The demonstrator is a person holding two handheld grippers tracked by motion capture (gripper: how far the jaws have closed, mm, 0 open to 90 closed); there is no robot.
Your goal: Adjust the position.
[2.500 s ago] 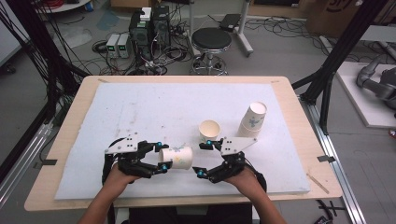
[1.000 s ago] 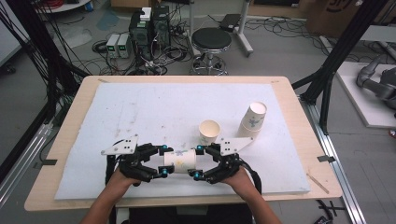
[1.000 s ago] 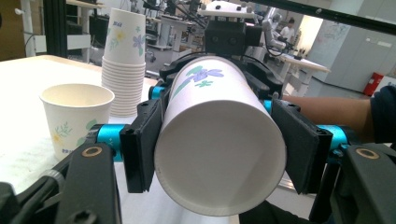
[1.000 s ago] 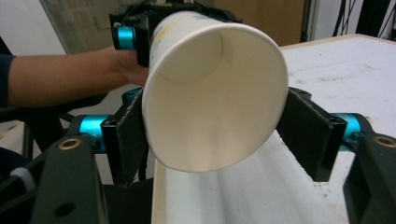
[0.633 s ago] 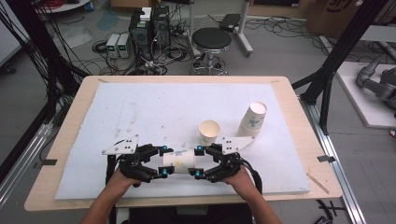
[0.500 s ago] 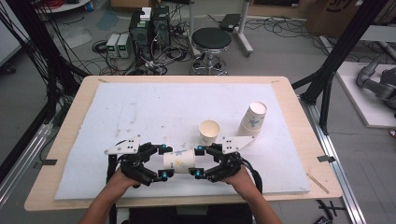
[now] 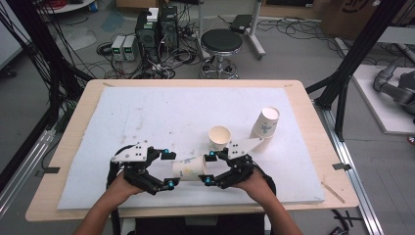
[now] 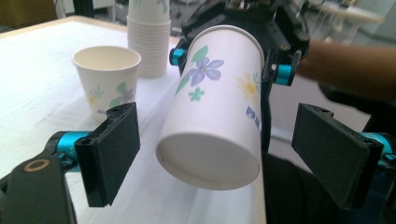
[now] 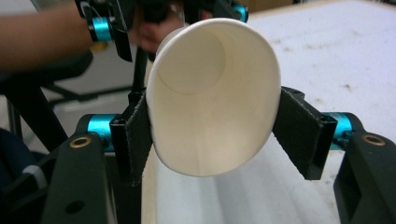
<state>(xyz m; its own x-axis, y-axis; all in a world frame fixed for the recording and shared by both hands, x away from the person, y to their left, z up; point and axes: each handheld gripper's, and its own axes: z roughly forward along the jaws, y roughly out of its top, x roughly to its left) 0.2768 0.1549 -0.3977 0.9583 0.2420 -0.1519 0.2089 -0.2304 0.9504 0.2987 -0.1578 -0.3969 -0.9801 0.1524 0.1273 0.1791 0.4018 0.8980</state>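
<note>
Our right gripper squeezes the paper cup mid-frame; left gripper, jaws just opened, should withdraw without nudging it.

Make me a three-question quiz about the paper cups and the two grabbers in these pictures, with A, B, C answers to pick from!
1. Where is the stack of cups?
A. behind the right gripper
B. on the floor
C. at the table's left edge

2. What is printed on the held cup?
A. red stripes
B. flowers
C. nothing

3. How are the left gripper's jaws?
A. squeezing the cup
B. apart from the cup
C. holding a spoon

Answers:
1 A, the high view shows the stack just past that gripper.
2 B, blue and yellow flowers show on its side.
3 B, gaps show on both sides; the right gripper's jaws pinch the rim.
</note>
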